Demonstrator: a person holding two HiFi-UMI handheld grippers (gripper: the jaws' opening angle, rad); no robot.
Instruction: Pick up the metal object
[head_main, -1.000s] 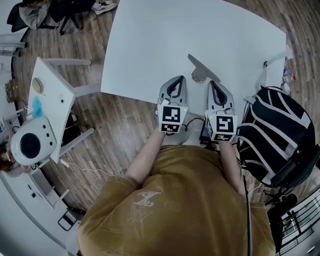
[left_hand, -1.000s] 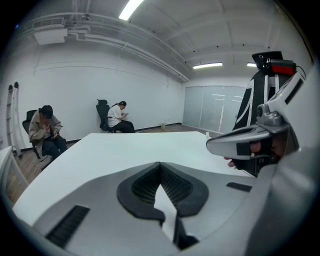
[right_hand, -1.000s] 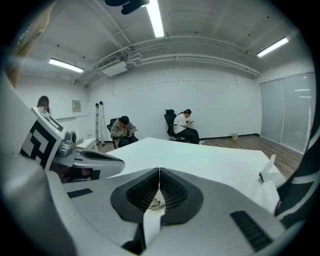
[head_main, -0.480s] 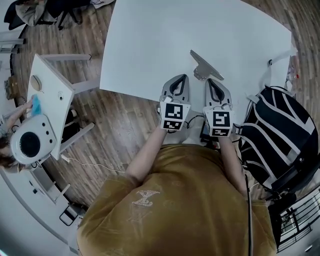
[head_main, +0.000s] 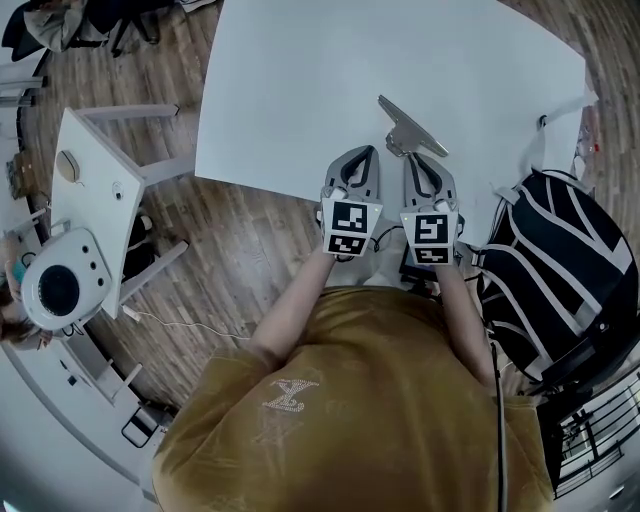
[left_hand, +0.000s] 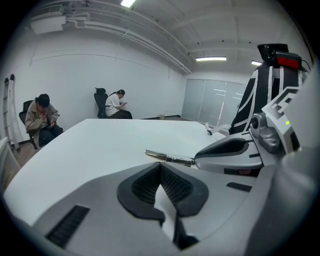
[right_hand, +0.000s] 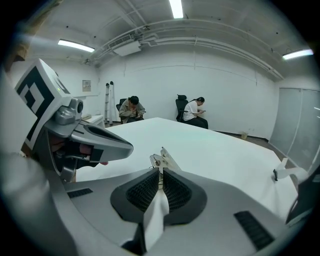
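Note:
The metal object (head_main: 410, 129), a flat shiny piece with a small bracket at its near end, lies on the white table (head_main: 330, 70) near the front edge. My right gripper (head_main: 413, 161) is shut and empty, its tips just short of the bracket end. In the right gripper view the metal object (right_hand: 161, 159) shows directly beyond the closed right gripper (right_hand: 161, 173). My left gripper (head_main: 360, 154) hovers beside it on the left, also shut with nothing held. In the left gripper view the metal object (left_hand: 168, 158) lies ahead and slightly right of the left gripper (left_hand: 160, 166).
A black-and-white striped bag (head_main: 560, 270) sits to the right of the table. A small white side table (head_main: 95, 185) and a round white device (head_main: 58, 287) stand at the left. Two seated people (right_hand: 132, 110) are at the far wall.
Both grippers have sunk toward the table and edged closer to the metal object. The right gripper has shifted slightly left and rolled a little. Both stay shut.

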